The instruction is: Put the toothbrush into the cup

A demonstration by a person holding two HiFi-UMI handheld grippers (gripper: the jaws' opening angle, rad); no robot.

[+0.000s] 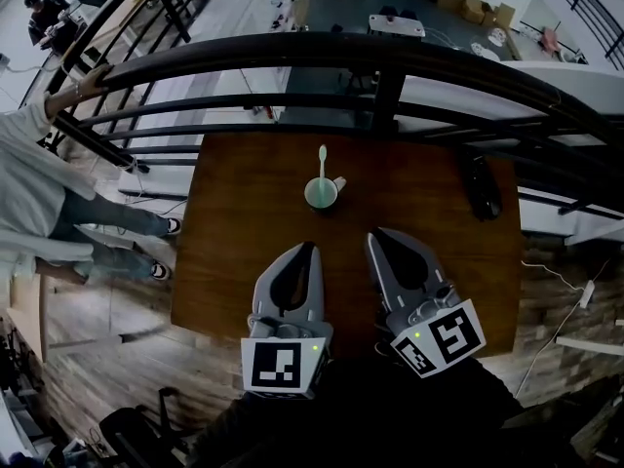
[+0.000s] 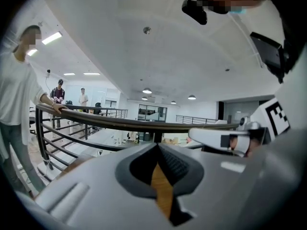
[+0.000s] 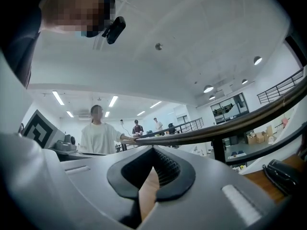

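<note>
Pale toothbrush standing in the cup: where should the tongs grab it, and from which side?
I'd take the pale toothbrush on its bare stem above the rim of the pale green cup, coming in level from the near side. It stands roughly upright, and only that upper length shows; the rest sits inside the cup.

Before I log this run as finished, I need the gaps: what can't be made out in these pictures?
- Lower end of the toothbrush: head view, hidden inside the cup, too small.
- Cup and toothbrush: in neither gripper view; both point at the railing.
- The black object at the right of the table: head view, too dark to name; cut by the right gripper view's edge.
</note>
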